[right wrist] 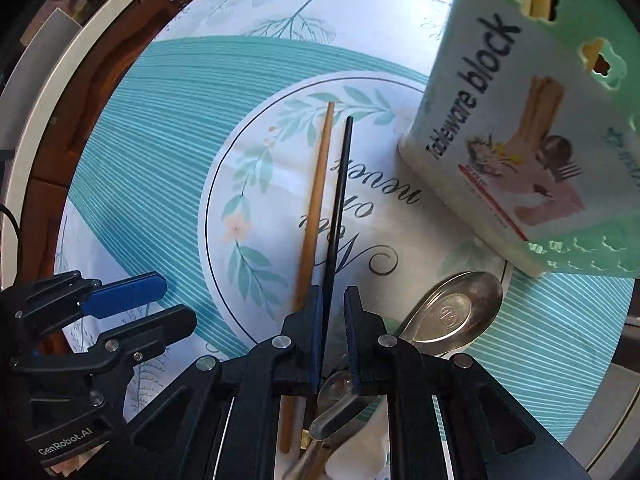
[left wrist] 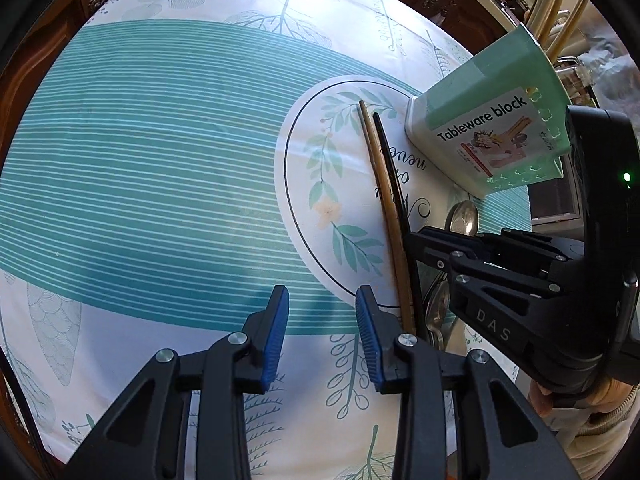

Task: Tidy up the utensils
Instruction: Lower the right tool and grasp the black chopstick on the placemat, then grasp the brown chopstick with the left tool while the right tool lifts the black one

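Left hand-held gripper (left wrist: 322, 336) parted (empty), right hand-held gripper (right wrist: 333, 340) narrowed

Teal-striped, leaf-printed tablecloth (left wrist: 160, 160); mint-green utensil holder (left wrist: 492, 80); brown chopstick (right wrist: 316, 208); black chopstick (right wrist: 340, 200).

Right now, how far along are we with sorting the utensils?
Done: pale chopsticks already stand in the green tableware holder. In hand: the right gripper straddles the black chopstick; a grip isn't clear. The left gripper holds nothing. Left: brown chopstick and spoons on the tablecloth.
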The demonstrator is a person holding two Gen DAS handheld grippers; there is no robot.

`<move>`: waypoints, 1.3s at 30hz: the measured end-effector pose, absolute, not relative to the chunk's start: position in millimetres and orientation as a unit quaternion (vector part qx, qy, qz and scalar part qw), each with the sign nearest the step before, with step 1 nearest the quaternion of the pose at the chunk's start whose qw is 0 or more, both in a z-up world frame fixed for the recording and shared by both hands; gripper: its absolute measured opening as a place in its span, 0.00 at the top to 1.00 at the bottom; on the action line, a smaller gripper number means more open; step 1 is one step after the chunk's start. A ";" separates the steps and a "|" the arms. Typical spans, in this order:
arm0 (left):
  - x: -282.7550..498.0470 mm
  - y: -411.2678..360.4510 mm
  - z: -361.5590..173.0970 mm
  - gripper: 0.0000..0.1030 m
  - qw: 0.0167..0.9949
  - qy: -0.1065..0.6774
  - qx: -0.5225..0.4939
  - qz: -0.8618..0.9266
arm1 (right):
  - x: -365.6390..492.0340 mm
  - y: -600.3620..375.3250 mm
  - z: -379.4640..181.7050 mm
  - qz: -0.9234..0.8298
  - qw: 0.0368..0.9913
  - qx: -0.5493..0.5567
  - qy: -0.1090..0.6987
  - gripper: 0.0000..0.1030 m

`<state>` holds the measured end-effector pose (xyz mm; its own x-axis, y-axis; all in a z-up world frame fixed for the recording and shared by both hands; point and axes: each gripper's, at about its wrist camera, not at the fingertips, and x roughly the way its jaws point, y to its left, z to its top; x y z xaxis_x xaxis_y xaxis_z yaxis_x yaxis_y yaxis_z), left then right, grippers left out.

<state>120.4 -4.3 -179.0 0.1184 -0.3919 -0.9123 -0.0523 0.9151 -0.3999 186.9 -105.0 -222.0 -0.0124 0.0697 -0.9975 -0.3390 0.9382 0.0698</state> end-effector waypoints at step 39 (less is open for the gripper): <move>127.1 -46.5 -184.9 0.94 0.726 0.681 0.038 -0.087 | 106.4 -127.7 -225.9 0.148 0.679 0.121 0.709 0.95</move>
<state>127.1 -46.5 -184.9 0.0561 -0.0749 -0.9956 0.1786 0.9819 -0.0638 106.4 -127.7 -225.9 -0.0476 0.3725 -0.9268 -0.0288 0.9270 0.3740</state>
